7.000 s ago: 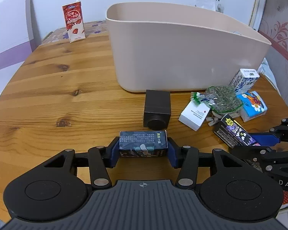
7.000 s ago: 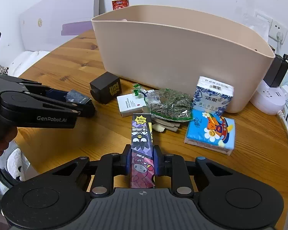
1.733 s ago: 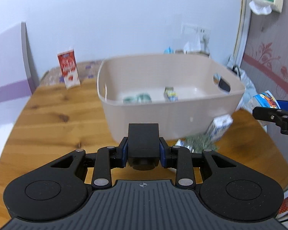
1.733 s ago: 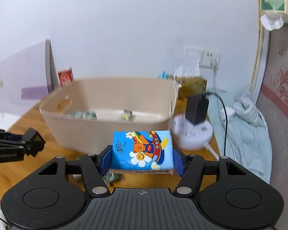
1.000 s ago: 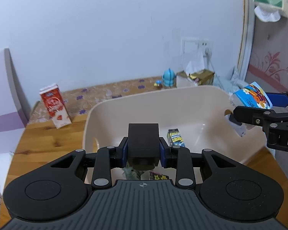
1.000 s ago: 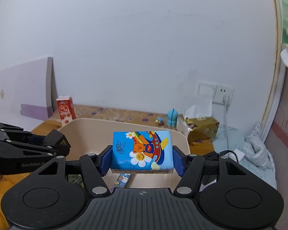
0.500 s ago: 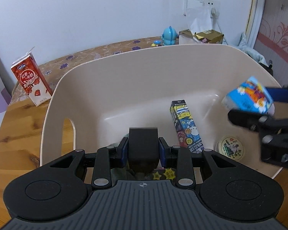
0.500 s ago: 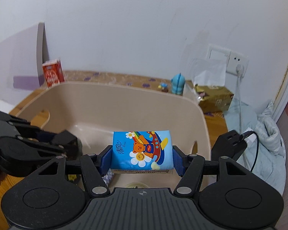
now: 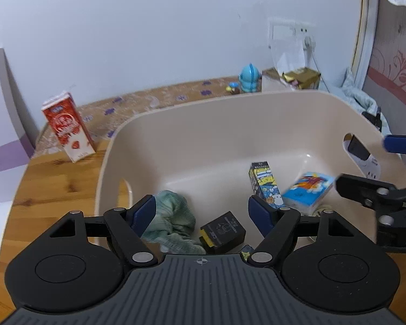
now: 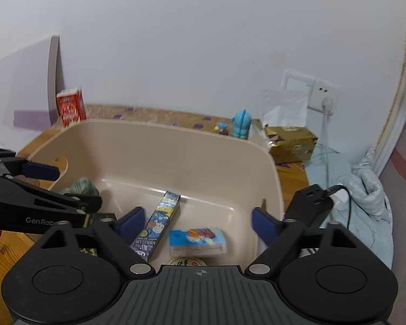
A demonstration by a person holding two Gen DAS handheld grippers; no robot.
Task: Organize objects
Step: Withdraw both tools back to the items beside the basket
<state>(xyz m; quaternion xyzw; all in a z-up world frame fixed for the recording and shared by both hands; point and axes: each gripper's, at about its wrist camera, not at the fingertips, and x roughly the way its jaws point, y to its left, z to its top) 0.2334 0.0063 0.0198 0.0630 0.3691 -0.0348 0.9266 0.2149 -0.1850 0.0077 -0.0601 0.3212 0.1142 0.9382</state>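
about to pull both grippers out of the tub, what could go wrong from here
1. The left gripper and right gripper hang open close together above the beige tub; they could knock each other when lifted.
2. The black box lies tilted against the green cloth and may tip over.

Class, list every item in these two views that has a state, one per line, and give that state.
Left claw: open, empty, above the bin.
Right claw: open, empty, above the bin.
Beige bin: upright, partly filled.
Black box: tilted, in bin.
Blue tissue pack: in bin, lying flat.
Cartoon carton: lying in bin.
Green cloth: crumpled, in bin.
Red milk carton: upright on table.
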